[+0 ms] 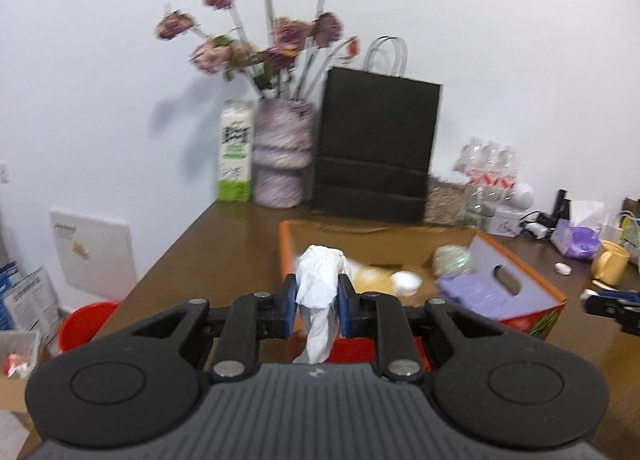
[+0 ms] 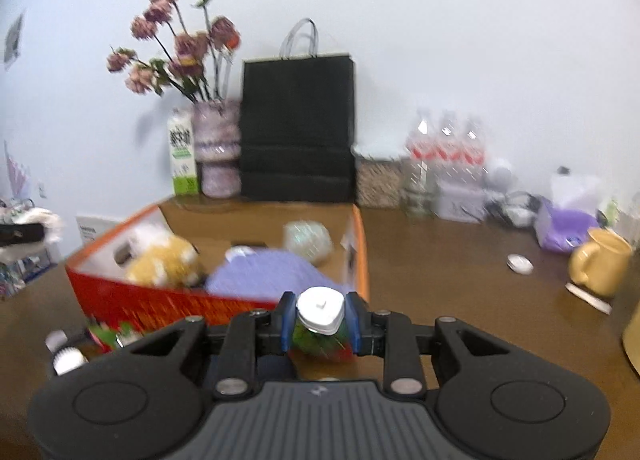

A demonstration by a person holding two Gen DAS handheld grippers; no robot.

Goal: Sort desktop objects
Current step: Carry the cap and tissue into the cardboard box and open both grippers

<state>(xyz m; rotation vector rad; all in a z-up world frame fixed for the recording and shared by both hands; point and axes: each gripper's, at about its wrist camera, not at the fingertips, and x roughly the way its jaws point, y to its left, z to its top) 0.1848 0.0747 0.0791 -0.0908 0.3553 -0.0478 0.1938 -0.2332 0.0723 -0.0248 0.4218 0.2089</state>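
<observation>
My left gripper point(image 1: 318, 292) is shut on a crumpled white tissue point(image 1: 320, 280) and holds it above the near left corner of an open orange cardboard box point(image 1: 532, 280). The box holds a yellow plush toy point(image 1: 372, 278), a purple cloth point(image 1: 476, 292) and a pale green ball point(image 1: 452, 260). My right gripper point(image 2: 319, 318) is shut on a small bottle with a white cap point(image 2: 320, 310) and a green and red label, just in front of the box point(image 2: 160, 300). The plush point(image 2: 164, 260), cloth point(image 2: 264, 274) and ball point(image 2: 308, 242) also show there.
At the back wall stand a milk carton point(image 1: 235, 151), a vase of dried roses point(image 1: 282, 155), a black paper bag point(image 1: 376, 143) and packed water bottles point(image 2: 444, 155). A yellow mug point(image 2: 596, 264), a small white disc point(image 2: 519, 263) and a purple tissue pack point(image 2: 564, 227) lie at right. A red bucket point(image 1: 86, 324) stands on the floor at left.
</observation>
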